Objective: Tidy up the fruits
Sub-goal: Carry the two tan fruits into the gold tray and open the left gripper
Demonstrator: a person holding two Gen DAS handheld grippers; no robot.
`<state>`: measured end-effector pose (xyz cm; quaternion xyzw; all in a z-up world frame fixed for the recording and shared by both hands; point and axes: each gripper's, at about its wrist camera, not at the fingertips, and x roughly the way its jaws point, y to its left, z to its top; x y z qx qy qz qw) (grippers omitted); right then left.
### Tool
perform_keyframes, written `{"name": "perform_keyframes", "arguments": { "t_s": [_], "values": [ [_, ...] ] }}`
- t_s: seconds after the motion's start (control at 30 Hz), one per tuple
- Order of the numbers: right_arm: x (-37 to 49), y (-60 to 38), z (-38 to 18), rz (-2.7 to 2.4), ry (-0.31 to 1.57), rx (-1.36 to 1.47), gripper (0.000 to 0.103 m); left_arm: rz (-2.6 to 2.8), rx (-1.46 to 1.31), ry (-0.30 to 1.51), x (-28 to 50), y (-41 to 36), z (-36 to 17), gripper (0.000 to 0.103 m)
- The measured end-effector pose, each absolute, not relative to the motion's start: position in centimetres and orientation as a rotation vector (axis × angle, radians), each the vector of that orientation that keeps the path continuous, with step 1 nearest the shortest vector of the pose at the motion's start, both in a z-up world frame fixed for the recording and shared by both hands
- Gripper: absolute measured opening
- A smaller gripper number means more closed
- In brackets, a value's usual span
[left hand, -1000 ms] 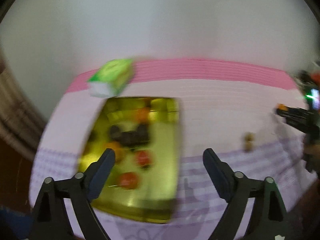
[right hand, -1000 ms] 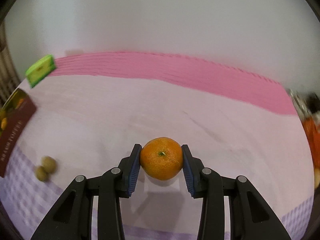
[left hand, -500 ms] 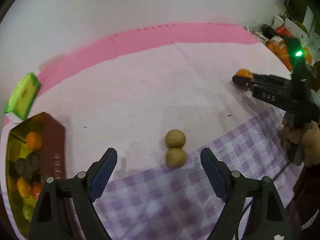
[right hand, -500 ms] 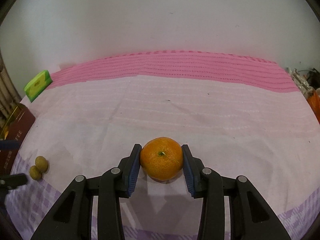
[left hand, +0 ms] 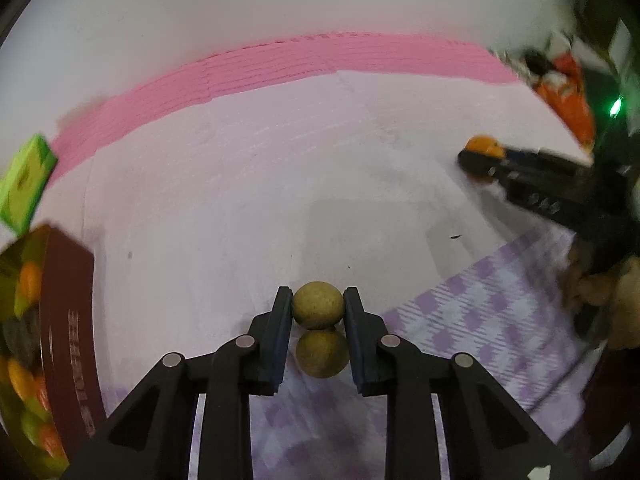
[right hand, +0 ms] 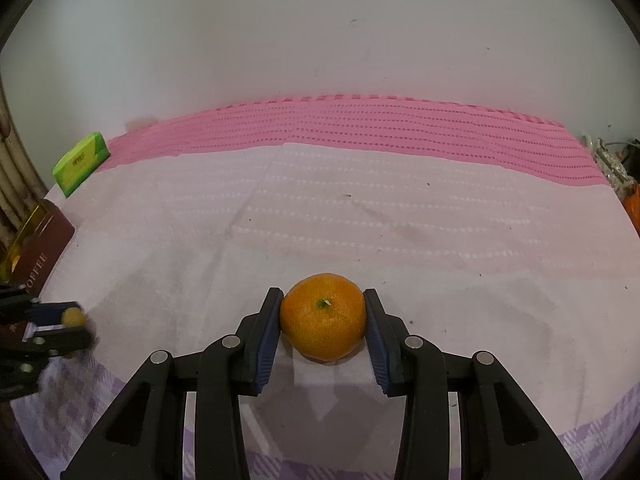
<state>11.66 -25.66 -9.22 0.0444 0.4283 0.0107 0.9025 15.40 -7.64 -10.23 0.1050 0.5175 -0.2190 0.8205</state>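
The left gripper (left hand: 318, 312) pinches two round tan-brown fruits (left hand: 319, 330) at the near edge of the pink cloth-covered table (left hand: 280, 184). The right gripper (right hand: 323, 318) clasps a round orange mandarin (right hand: 323, 317) mid-table. The dark-red fruit-filled box (left hand: 60, 320) sits at the left edge.

Each camera looks low and close along its own tool across the tabletop (right hand: 360, 220) toward the wall (right hand: 320, 40), sharing the green box (left hand: 24, 184) at left.

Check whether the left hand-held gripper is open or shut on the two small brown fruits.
Shut. The left hand-held gripper has both pads pressed against the pair of small brown fruits, no gap showing on either side.
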Motion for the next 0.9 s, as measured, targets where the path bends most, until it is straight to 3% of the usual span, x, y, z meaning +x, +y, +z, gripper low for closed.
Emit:
{"name": "perform_keyframes", "arguments": {
  "t_s": [0.33, 0.53, 0.9],
  "values": [
    [11.8, -24.8, -8.9, 0.012, 0.891, 0.121, 0.041, -0.398, 0.056, 1.044, 11.6, -2.8, -4.1, 0.022],
    [12.3, -19.4, -7.6, 0.114, 0.867, 0.102, 0.041, -0.326, -0.025, 0.996, 9.8, 1.6, -1.2, 0.022],
    [15.6, -11.4, -9.3, 0.189, 0.899, 0.015, 0.041, -0.156, -0.101, 0.969, 10.1, 9.9, -1.0, 0.022]
  ]
}}
